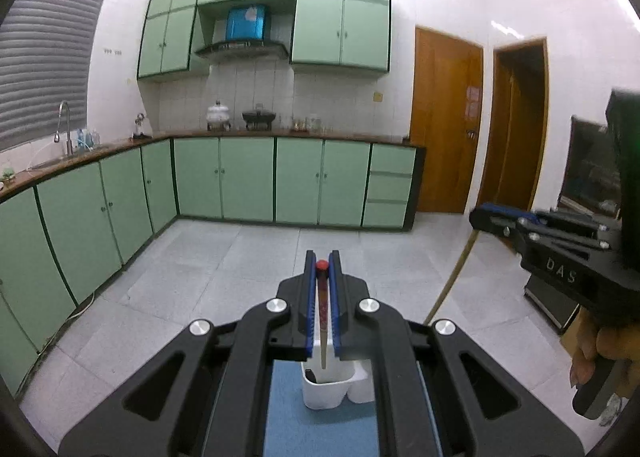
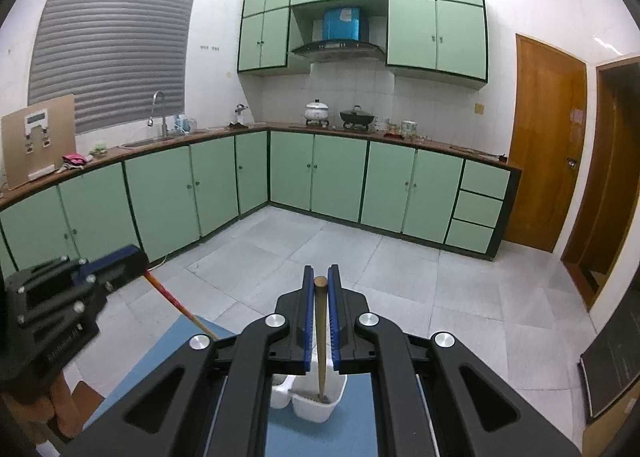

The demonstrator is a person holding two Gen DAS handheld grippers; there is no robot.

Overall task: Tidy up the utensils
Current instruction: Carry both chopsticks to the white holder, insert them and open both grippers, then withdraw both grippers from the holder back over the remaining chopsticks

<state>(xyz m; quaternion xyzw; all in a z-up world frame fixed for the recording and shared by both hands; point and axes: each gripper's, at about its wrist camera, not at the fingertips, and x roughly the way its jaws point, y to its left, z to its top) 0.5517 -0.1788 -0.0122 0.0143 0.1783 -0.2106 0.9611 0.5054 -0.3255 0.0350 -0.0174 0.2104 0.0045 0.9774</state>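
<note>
Chopsticks, one per gripper, both hanging over the white utensil holder.

Left wrist view: left gripper jaws clamped on a red-tipped chopstick, held upright. Its lower end hangs just above or just inside the rim of the white utensil holder, can't tell which. Holder stands on a blue mat. Right gripper is off to the right, pinching a plain wooden chopstick that slants down-left.

Right wrist view: right gripper jaws closed on the plain wooden chopstick, upright, lower end down inside the front compartment of the holder. Left gripper at left edge, gripping the red-tipped chopstick. Green cabinets behind.
</note>
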